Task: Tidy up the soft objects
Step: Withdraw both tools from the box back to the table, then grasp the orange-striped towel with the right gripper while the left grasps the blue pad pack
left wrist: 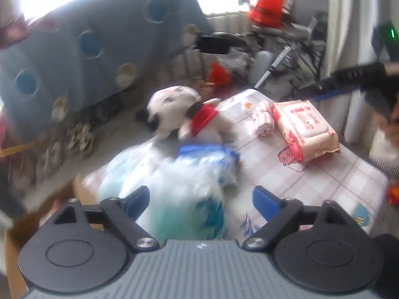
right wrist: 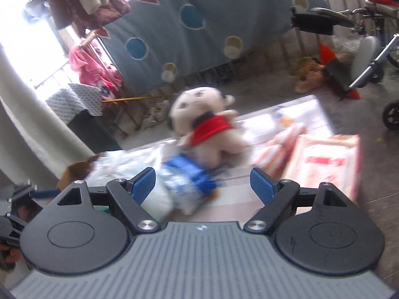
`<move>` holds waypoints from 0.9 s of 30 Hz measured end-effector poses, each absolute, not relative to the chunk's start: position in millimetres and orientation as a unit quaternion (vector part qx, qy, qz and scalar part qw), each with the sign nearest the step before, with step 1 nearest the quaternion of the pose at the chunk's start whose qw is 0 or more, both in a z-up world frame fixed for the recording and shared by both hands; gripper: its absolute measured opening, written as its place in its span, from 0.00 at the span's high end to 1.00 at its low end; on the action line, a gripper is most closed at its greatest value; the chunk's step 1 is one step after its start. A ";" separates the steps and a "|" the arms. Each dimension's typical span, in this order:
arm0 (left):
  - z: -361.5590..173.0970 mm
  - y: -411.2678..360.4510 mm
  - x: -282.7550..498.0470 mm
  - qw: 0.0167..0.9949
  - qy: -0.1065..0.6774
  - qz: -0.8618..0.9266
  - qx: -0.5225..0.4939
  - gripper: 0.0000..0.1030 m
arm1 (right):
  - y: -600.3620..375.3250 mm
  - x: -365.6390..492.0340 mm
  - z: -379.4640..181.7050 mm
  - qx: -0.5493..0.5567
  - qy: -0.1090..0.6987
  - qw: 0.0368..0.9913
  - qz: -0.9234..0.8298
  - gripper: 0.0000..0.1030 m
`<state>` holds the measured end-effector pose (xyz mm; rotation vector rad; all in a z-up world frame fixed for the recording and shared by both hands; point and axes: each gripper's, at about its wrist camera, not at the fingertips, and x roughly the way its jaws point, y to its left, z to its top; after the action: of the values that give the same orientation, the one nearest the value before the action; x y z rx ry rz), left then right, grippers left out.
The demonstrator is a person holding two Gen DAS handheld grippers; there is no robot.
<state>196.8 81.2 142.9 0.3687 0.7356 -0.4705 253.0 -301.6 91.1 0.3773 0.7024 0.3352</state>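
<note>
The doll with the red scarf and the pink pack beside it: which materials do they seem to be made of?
The doll looks like soft plush fabric: matte, fuzzy, rounded limbs. The pink pack seems to be thin plastic film: smooth, slightly glossy, printed, with creased edges.

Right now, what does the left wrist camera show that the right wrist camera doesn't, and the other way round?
Only the left wrist view shows the rolled striped cloth sharply, lying beside the pink wipes pack, and the large clear plastic bag in the foreground.

Only the right wrist view shows the pink clothes hanging by the window.

Both show the plush doll with a red scarf, the small blue-and-white packet, the checked tablecloth, and an open hand-held gripper, left and right, holding nothing.
</note>
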 end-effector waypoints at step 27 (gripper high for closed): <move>-7.1 -51.2 386.3 0.746 0.544 -0.240 0.298 0.02 | -333.5 426.9 6.8 0.172 0.440 0.875 0.103 0.03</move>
<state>386.3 -51.2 -7.1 0.6527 1.1913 -0.5242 426.9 -333.5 6.8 0.3582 0.9195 0.2152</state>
